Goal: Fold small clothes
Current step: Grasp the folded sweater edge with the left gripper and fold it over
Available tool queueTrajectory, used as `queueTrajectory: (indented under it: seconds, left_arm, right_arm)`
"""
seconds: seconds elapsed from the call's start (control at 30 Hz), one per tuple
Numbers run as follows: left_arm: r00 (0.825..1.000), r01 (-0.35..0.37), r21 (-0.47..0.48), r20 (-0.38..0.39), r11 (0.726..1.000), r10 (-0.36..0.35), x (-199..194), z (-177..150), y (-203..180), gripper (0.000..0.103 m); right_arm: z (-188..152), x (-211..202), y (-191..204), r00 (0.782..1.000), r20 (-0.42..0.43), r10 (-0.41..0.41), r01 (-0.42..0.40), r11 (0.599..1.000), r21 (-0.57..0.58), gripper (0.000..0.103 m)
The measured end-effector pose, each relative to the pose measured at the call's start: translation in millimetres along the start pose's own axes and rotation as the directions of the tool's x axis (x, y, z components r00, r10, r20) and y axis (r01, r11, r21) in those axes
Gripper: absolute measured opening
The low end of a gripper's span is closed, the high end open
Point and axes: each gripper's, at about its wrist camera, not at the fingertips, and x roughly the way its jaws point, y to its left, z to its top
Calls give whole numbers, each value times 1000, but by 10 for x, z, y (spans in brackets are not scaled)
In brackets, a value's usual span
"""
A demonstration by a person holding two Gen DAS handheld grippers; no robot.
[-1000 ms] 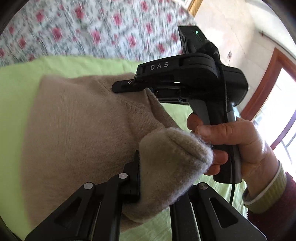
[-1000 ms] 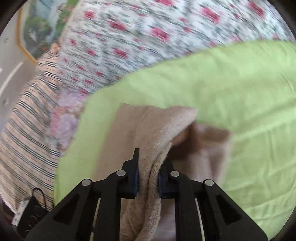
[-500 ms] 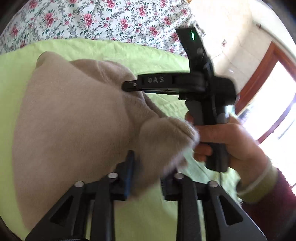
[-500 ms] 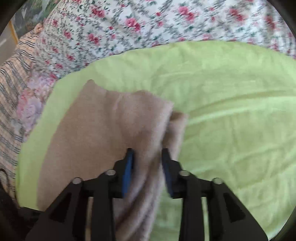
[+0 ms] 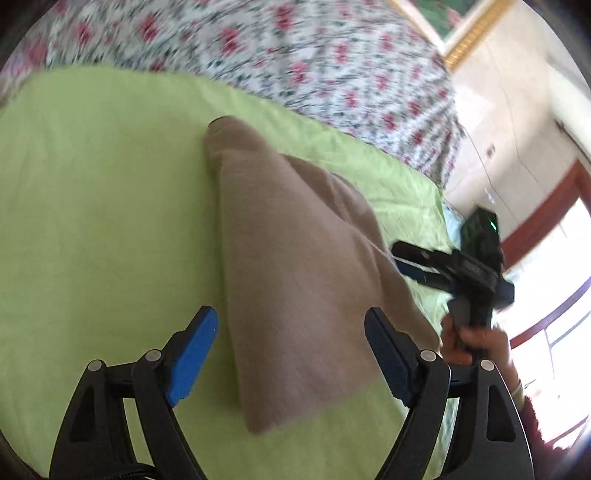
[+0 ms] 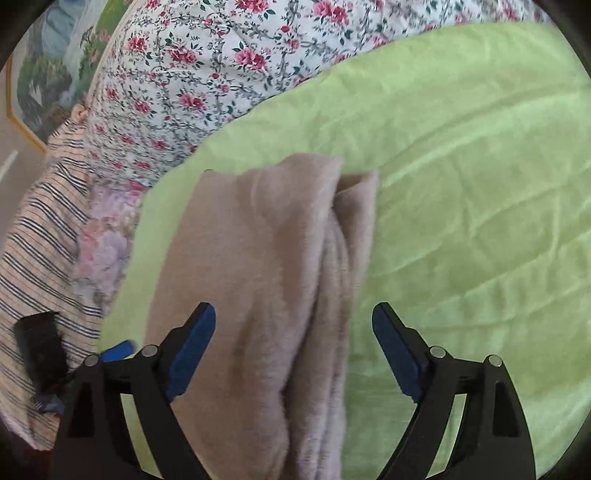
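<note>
A beige knitted garment (image 5: 295,280) lies folded on a green cloth (image 5: 103,221); it also shows in the right wrist view (image 6: 258,280) with its layered edges on the right side. My left gripper (image 5: 291,321) is open and empty, its blue pads on either side of the garment's near end. My right gripper (image 6: 293,317) is open and empty, hovering over the garment's near part. The right gripper also shows in the left wrist view (image 5: 458,266), held in a hand to the right of the garment.
The green cloth (image 6: 461,203) covers a bed with a floral bedspread (image 6: 207,74) behind it. A striped fabric (image 6: 40,236) lies at the left. A framed picture (image 5: 461,26) hangs on the wall, and a window (image 5: 554,314) is at the right.
Both grippers have opened and let go of the beige garment, which now lies folded on the green cloth. Both have pulled back from it; the right gripper moved off to the right.
</note>
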Motion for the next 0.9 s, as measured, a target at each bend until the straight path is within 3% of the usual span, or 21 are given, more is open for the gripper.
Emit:
queueTrajectory:
  seconds: [0.33, 0.37, 0.4, 0.43, 0.47, 0.57, 0.73, 0.9]
  left_arm:
    - [984, 76, -138, -152, 987, -97, 845, 267, 386, 85]
    - [983, 99, -128, -144, 987, -117, 890, 294, 397, 80]
    - [981, 112, -114, -143, 987, -128, 917, 316, 391, 72]
    - [977, 137, -108, -149, 985, -153, 916, 295, 385, 55]
    - [977, 137, -106, -152, 985, -152, 934, 303, 383, 51]
    - [980, 141, -76, -127, 987, -150, 796, 289, 338, 41]
    - [991, 108, -18, -74, 994, -109, 267, 184, 304, 39]
    - [998, 57, -22, -13, 998, -57, -508, -23, 555, 39]
  right_arm:
    - [61, 349, -172, 996, -74, 39, -36, 998, 43, 85]
    - [58, 372, -169, 997, -73, 36, -33, 999, 41, 77]
    - [50, 409, -158, 995, -84, 46, -43, 998, 44, 59]
    - [57, 441, -166, 993, -94, 69, -64, 996, 57, 49]
    - [48, 459, -156, 993, -94, 76, -69, 995, 72, 43]
    - [25, 374, -2, 997, -57, 57, -55, 998, 34, 34]
    - [-95, 298, 424, 993, -35, 108, -109, 994, -18, 32]
    - [-405, 454, 981, 975, -59, 215, -218, 974, -54, 32]
